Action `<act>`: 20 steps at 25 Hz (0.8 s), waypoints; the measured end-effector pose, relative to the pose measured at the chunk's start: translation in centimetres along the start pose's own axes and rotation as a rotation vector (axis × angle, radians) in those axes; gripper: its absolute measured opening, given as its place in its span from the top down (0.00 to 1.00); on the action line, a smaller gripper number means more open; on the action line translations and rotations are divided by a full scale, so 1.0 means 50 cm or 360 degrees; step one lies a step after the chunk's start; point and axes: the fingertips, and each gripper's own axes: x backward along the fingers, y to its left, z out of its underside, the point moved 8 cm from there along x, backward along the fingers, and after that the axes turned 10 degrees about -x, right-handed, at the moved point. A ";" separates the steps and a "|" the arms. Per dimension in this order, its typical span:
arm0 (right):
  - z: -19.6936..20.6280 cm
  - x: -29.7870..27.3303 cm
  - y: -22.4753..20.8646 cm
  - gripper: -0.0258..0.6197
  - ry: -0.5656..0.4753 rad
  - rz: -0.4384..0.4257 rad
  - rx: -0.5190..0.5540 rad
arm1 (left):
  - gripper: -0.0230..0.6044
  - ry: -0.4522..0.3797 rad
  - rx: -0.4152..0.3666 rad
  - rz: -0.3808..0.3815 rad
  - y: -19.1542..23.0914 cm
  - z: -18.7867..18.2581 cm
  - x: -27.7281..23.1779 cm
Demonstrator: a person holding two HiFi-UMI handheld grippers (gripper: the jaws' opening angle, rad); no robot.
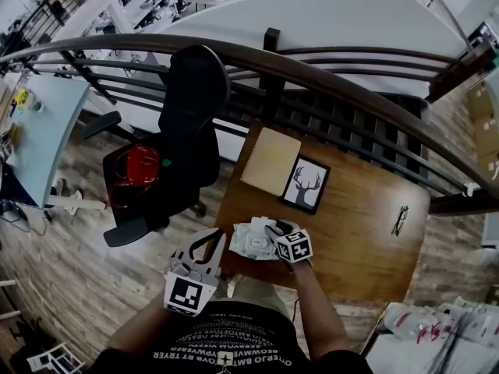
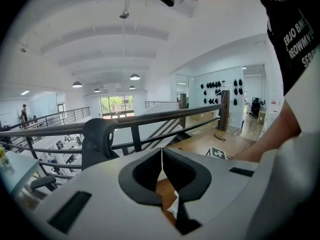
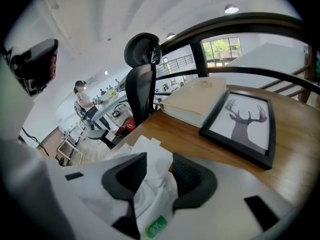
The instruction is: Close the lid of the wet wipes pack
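Note:
The wet wipes pack [image 1: 251,241] is white and crinkled and lies at the near edge of the wooden table [image 1: 351,232]. My right gripper [image 1: 270,228] reaches over it from the right. In the right gripper view the pack [image 3: 150,154] lies under and between the jaws of the right gripper [image 3: 159,161], which stands open; a round white lid ring and a small green label [image 3: 156,227] show low in the gap. Whether the lid is down I cannot tell. My left gripper [image 1: 212,245] hovers just left of the pack, off the table edge. The left gripper [image 2: 161,154] is shut on nothing.
Behind the pack lie a beige book [image 1: 270,160] and a framed deer picture [image 1: 306,184]. A pair of glasses [image 1: 401,219] sits at the right of the table. A black office chair [image 1: 187,123] stands left of the table, and a dark railing [image 1: 312,72] runs behind it.

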 end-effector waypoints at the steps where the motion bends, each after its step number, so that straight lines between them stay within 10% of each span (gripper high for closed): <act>1: 0.000 0.007 0.005 0.72 -0.0014 0.0005 -0.0003 | 0.91 -0.0004 -0.0018 0.0007 0.002 -0.003 0.005; 20: 0.086 0.084 0.114 0.74 -0.0165 0.0198 0.0022 | 0.91 -0.0127 -0.0048 0.0121 0.014 0.003 0.107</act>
